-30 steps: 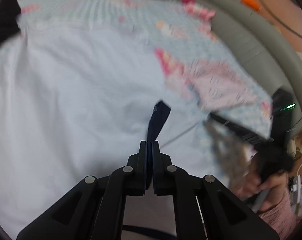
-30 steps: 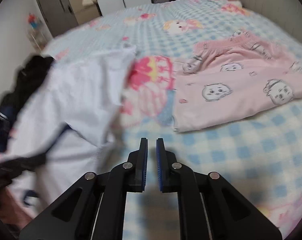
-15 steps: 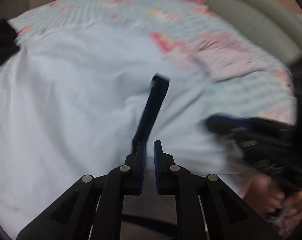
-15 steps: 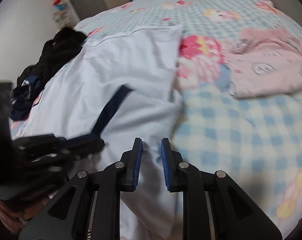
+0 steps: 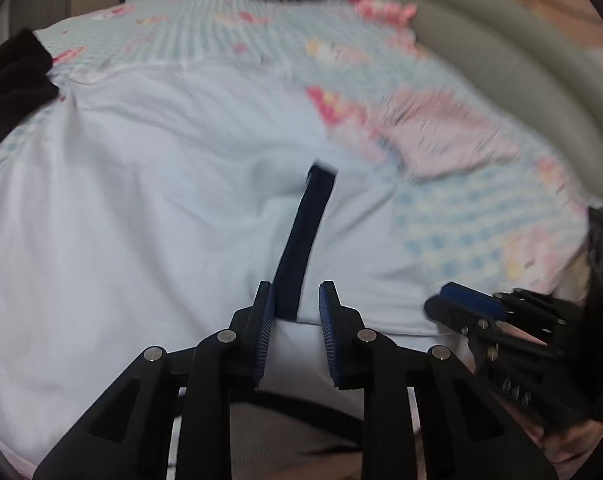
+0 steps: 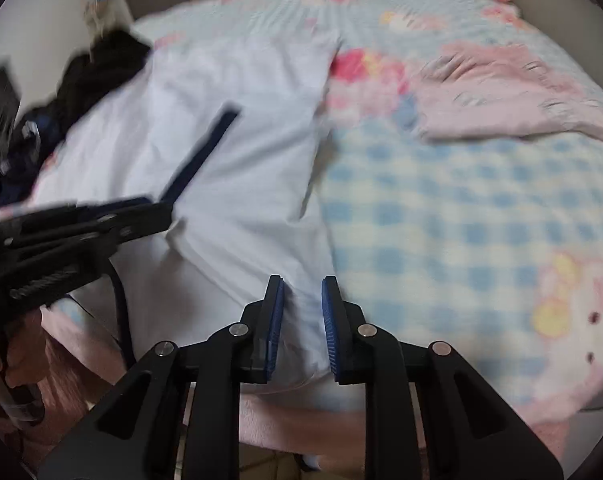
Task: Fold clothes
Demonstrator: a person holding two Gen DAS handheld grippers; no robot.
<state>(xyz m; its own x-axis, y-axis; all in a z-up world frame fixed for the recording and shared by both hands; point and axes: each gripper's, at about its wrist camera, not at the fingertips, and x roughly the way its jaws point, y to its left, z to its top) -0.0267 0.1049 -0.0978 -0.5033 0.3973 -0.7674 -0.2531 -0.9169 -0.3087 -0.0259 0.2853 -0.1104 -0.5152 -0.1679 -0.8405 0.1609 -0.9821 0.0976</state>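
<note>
My left gripper (image 5: 293, 312) has its jaws parted around the near end of the navy strip (image 5: 305, 240), pads not touching it, and my right gripper (image 6: 301, 320) stands parted over the near edge of the white garment (image 6: 237, 128). That garment, smooth, thin and faintly creased, lies spread across the blue-checked bedspread (image 6: 461, 216). A fuzzy pink printed garment (image 6: 513, 96) lies to its right, a dark crumpled heap (image 6: 97, 68) at its far left.
</note>
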